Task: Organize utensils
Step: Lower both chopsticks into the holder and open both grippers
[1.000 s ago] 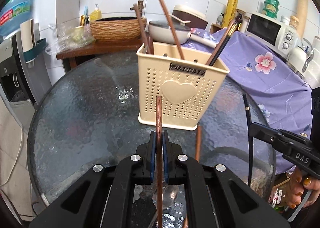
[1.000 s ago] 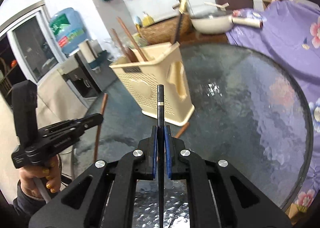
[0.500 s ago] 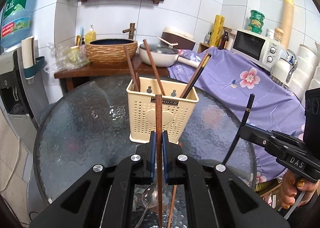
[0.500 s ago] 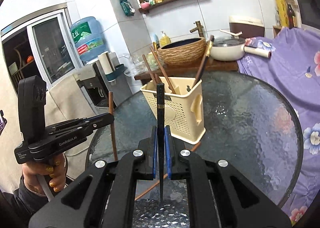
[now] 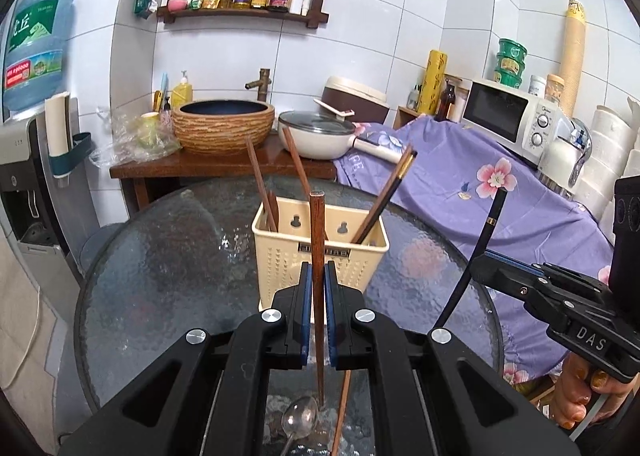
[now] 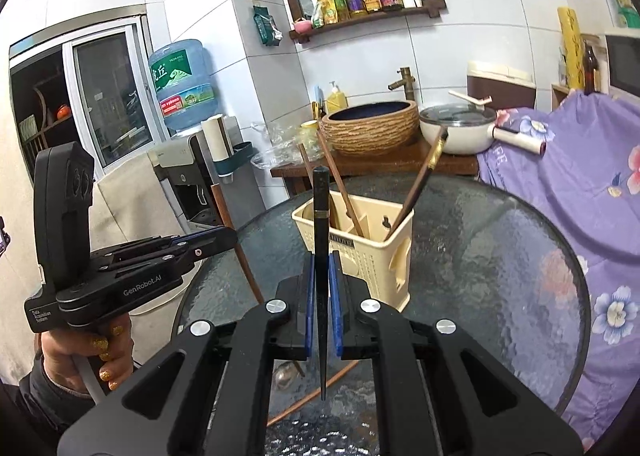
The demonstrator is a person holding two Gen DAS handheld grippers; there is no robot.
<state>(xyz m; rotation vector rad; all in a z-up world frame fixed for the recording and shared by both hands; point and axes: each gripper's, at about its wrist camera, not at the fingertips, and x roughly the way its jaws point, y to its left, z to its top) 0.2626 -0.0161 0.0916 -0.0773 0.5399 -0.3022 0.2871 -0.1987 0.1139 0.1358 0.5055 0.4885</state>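
Left gripper point(image 5: 315, 296) clamps upright brown wooden chopstick point(image 5: 317, 256); right gripper point(image 6: 321, 292) clamps black chopstick point(image 6: 320, 240), both raised above round textured glass table point(image 5: 160, 256). Cream perforated plastic basket point(image 5: 320, 260) near table's far edge holds several slanted chopsticks. Metal spoon point(image 5: 298, 422) at near edge, half hidden

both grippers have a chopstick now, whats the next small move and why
Probably carry the left hand-held gripper forward over the cream holder and lower its brown chopstick in beside the other brown ones. Both grippers are shut on lifted sticks, the right hand-held gripper on a black chopstick, and the holder's top is open.
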